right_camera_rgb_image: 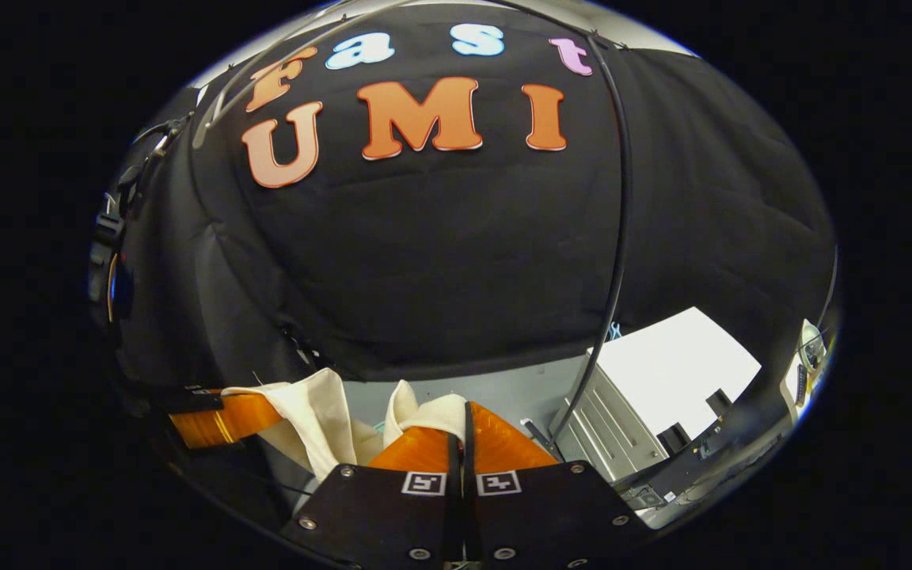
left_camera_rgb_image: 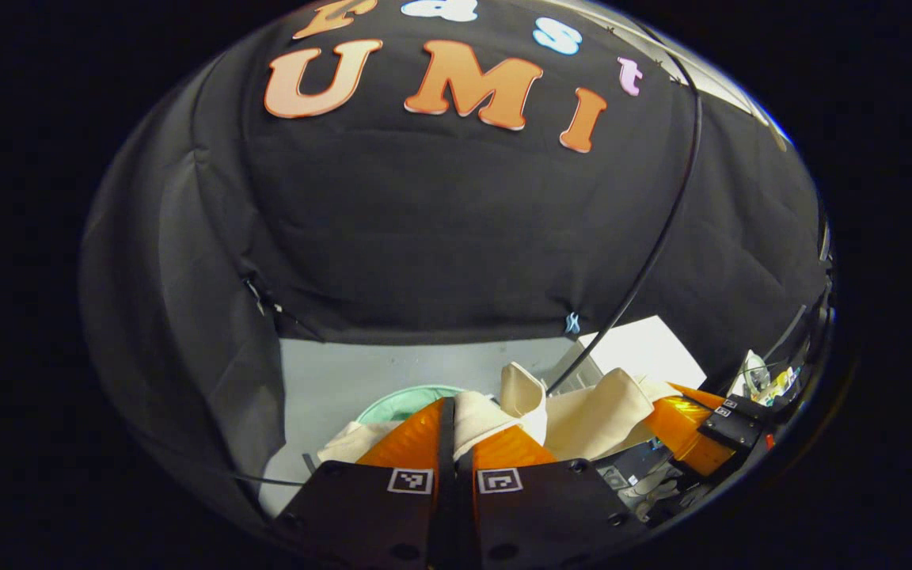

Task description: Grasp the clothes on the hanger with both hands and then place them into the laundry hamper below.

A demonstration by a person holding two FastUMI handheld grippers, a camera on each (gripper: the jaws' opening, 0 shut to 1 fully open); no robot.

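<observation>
Grey floor (left_camera_rgb_image: 361, 372), one garment (left_camera_rgb_image: 590, 416), two hand-held grippers (left_camera_rgb_image: 456, 443)

A white cabinet (right_camera_rgb_image: 662, 396) is seen below the black cloth wall (right_camera_rgb_image: 456, 253) (a black cable (right_camera_rgb_image: 618, 237) is hung before it).

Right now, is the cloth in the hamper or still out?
Out. The cloth hangs bunched between the left gripper and right gripper, both shut on it, above the hamper.
</observation>
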